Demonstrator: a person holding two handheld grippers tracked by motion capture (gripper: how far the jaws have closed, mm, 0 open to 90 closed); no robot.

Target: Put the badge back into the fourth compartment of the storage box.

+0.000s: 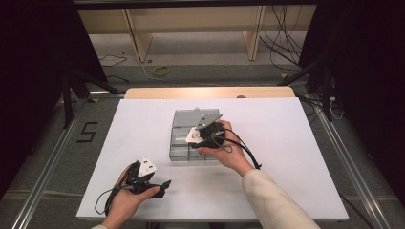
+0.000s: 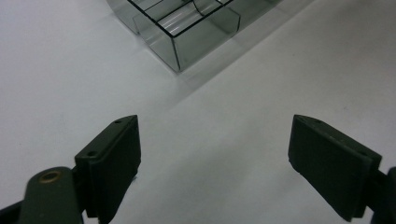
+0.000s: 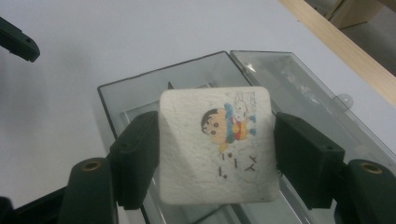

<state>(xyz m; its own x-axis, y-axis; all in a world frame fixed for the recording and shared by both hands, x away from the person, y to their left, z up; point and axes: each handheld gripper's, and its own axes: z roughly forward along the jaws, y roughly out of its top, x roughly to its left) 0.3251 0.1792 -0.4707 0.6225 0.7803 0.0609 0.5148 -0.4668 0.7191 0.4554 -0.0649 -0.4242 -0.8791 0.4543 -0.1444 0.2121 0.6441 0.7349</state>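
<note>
The right gripper (image 3: 212, 156) holds a small white square pack (image 3: 215, 145) between its two black fingers (image 3: 135, 158) — one finger presses on each side. The pack has a cartoon child and a little white animal printed on it, with some writing below. It hangs just above a clear plastic box (image 1: 179, 145) with little rooms inside. The box sits in the middle of the white desk (image 1: 286, 157), and its clear lid (image 3: 299, 84) lies open behind it. In the high view the right hand (image 1: 229, 150) is over the right part of the box.

The left gripper (image 2: 215, 163) rests low near the front edge of the desk, well apart from the box. Its fingers (image 2: 112, 163) stand wide — nothing is between them, just bare white desk. A corner of the box (image 2: 187, 32) shows ahead of it.
</note>
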